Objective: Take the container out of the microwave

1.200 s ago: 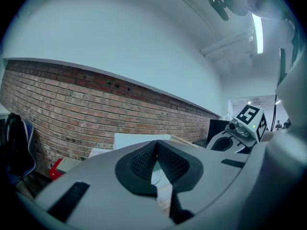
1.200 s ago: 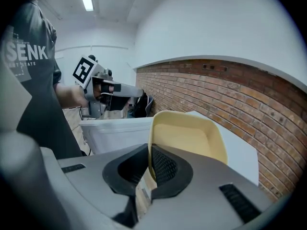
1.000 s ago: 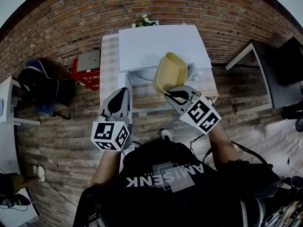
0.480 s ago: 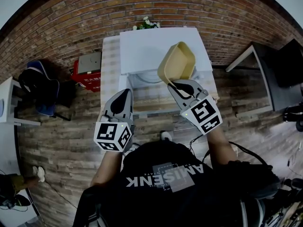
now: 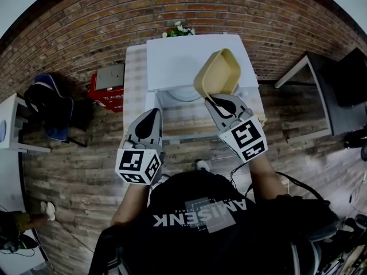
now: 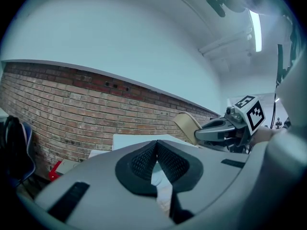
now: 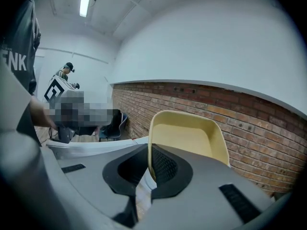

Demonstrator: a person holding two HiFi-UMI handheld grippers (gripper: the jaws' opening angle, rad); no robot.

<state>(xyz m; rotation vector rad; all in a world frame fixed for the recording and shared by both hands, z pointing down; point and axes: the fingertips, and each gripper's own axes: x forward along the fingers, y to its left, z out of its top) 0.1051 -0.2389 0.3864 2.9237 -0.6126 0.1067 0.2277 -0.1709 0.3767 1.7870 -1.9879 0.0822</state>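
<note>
Container (image 5: 217, 73) is held clear of the microwave (image 5: 189, 53), raised above and just in front of what seems to be its open front. It is tipped so that the hollow faces back toward the person. It is gripped by the right gripper (image 5: 213, 100), whose jaws are clamped on the near wall, one pad inside and one outside, just under the rim. This is shown plainly in the right gripper view, where the pale yellow wall is pinched between the black pads. Nothing is seen inside the tub. The left gripper (image 5: 152, 114) is held lower and to the left, apart from both container and microwave, with its jaws closed tip to tip on nothing.

The container is judged to be light: a thin-walled plastic tub with rounded corners, apparently empty. Some stiffness can be expected from the rim, yet the wall is likely to flex where it is pinched. The surface looks smooth, and the whole tub is carried from one edge, so a slip or a swing about the pads is to be reckoned with. Breakage is little to be feared; a drop is the likelier mishap. The best hold is judged to be the one used here, at the middle of one wall with the pads set well down over the rim. Any tilting should be done gently until the tub is set down.
</note>
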